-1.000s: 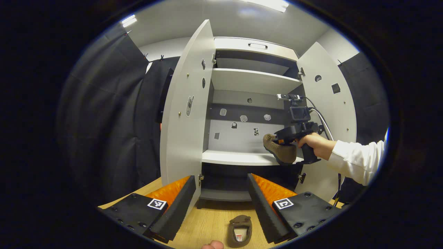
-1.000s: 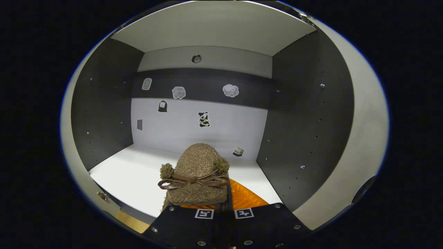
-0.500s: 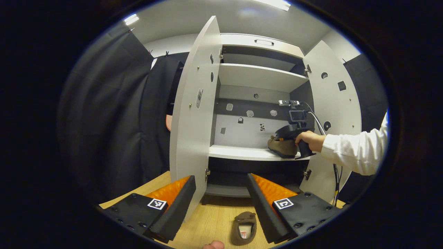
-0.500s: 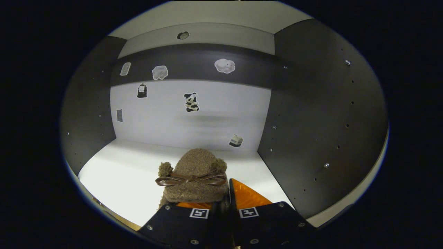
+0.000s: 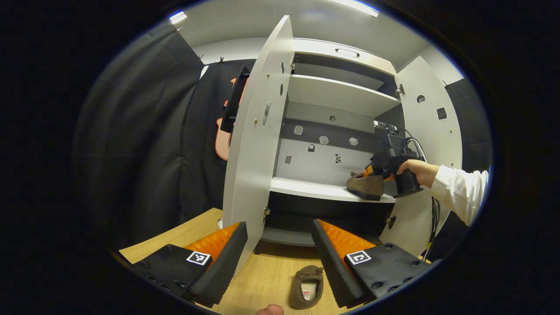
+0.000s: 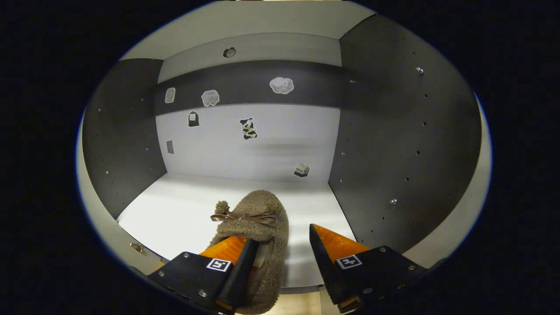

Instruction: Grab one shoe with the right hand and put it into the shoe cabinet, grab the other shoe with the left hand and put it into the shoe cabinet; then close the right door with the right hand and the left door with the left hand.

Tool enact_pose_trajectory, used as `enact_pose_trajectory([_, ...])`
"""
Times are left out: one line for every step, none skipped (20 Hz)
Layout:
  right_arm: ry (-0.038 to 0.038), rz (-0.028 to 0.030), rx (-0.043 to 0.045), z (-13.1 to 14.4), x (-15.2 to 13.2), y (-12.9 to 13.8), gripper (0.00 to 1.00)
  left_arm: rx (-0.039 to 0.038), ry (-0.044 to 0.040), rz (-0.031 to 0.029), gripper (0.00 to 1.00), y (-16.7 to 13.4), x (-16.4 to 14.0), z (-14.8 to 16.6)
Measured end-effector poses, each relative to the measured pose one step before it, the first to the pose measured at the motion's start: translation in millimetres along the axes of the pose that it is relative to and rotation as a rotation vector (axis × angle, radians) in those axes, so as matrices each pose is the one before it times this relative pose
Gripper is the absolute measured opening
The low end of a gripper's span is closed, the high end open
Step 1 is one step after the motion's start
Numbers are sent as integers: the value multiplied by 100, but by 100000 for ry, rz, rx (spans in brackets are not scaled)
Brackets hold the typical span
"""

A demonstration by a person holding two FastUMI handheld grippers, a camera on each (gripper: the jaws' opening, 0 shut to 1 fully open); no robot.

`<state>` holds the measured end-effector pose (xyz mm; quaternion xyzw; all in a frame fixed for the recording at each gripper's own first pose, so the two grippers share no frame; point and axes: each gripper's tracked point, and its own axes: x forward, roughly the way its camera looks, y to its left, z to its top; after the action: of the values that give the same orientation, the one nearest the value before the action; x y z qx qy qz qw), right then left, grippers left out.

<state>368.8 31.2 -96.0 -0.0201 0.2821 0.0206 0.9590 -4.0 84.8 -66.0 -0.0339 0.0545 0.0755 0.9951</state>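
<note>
The right hand-held gripper (image 6: pixel 280 262) stands with its fingers parted wide, the brown fuzzy slipper with a thin leather bow (image 6: pixel 256 227) lying between them on the white middle shelf (image 6: pixel 175 210) of the grey two-door shoe cabinet (image 5: pixel 332 94), its toe pointing away from that gripper toward the back wall. The first placement appears complete. The left hand-held gripper (image 5: pixel 280 258) is likewise wide and holds nothing. The matching second brown slipper (image 5: pixel 307 286) rests on the light wooden floor (image 5: pixel 267 280) directly below and between the left fingers, long axis running ahead toward the cabinet. The left hand is plainly nearer; the next grasp likely requires a straight descent.
</note>
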Motion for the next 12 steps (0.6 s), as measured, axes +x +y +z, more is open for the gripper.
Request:
enact_pose_trajectory([-985, 14, -466, 106, -772, 84, 76, 44, -320, 131, 96, 50, -13, 84])
enact_pose_trajectory([-1241, 341, -86, 162, -774, 86, 83, 211, -536, 244, 96, 83, -15, 155])
enact_pose_trajectory([-1484, 1407, 435, 213, -899, 444, 86, 188, -495, 177, 96, 113, -16, 173])
enact_pose_trajectory([-3311, 1460, 824, 674, -911, 426, 89, 31, -260, 110, 96, -3, -79, 54])
enact_pose_trajectory([-3077, -393, 228, 828, -772, -14, 90, -82, 128, -57, 96, -33, -82, 3])
enact_pose_trajectory([-2777, 103, 99, 800, -868, 2, 92, -56, 184, -179, 96, 6, -86, -35])
enact_pose_trajectory([-2322, 1073, 575, 726, -1109, 362, 93, 126, 32, -260, 99, -85, -2, 55])
enact_pose_trajectory([-2052, 819, 489, 590, -1246, 257, 93, 348, -75, -271, 96, -81, -91, 57])
enact_pose_trajectory([-2625, 717, 217, 821, -1296, 116, 93, 421, 4, -342, 96, -123, -76, 20])
enact_pose_trajectory([-2609, 687, 14, 686, -1231, 238, 93, 216, 155, -607, 96, -193, -138, -47])
enact_pose_trajectory([-2048, 996, 49, 462, -1436, 310, 93, -249, 470, -796, 96, -279, -79, -67])
enact_pose_trajectory([-2534, 570, 397, 443, -1477, 218, 93, -504, 428, -695, 96, -227, -122, -181])
